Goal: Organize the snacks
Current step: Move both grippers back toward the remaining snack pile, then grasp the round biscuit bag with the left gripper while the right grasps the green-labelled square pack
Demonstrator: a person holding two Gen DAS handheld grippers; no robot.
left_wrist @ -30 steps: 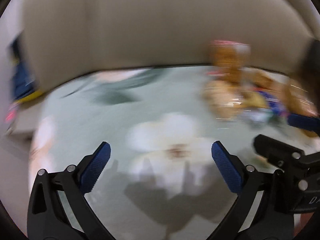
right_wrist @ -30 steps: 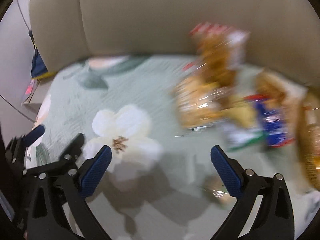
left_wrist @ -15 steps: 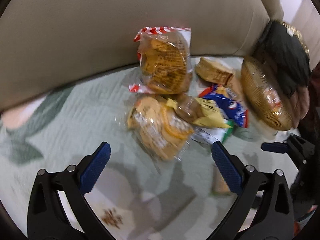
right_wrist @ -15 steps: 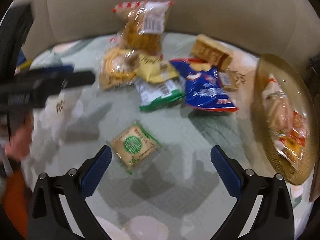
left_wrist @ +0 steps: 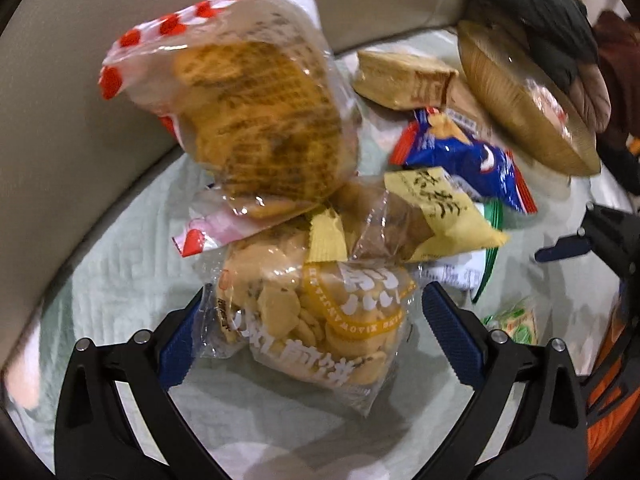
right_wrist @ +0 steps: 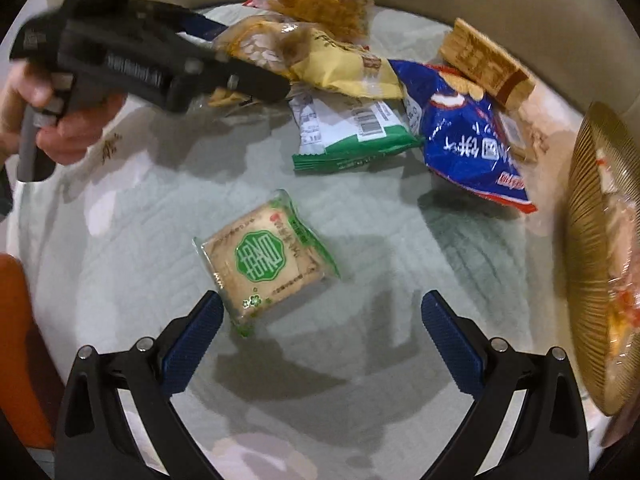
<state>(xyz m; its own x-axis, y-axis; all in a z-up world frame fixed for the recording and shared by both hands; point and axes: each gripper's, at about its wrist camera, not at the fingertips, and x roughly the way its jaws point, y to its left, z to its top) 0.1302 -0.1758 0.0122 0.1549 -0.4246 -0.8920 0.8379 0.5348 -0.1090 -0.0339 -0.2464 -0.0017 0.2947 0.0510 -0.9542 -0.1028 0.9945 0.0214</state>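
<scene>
My left gripper (left_wrist: 316,332) is open, its blue pads on either side of a clear bag of small round crackers (left_wrist: 316,308) lying on the pale green cover. Behind it leans a red-dotted bag of round biscuits (left_wrist: 256,120), with a yellow packet (left_wrist: 436,208) and a blue packet (left_wrist: 468,156) to the right. My right gripper (right_wrist: 320,332) is open just short of a small green-labelled square pastry packet (right_wrist: 264,260). In the right wrist view the left gripper (right_wrist: 168,68) reaches into the pile at upper left.
A gold ribbed plate (right_wrist: 592,248) holding wrapped snacks stands at the right, also in the left wrist view (left_wrist: 520,100). A green-white packet (right_wrist: 352,132), a blue packet (right_wrist: 468,136) and a brown wafer pack (right_wrist: 484,64) lie near it. The beige sofa back (left_wrist: 80,80) rises behind.
Both grippers swung right from the flower print to the snack pile and moved closer. The left now straddles the cracker bag; the right has neared the green pastry packet.
</scene>
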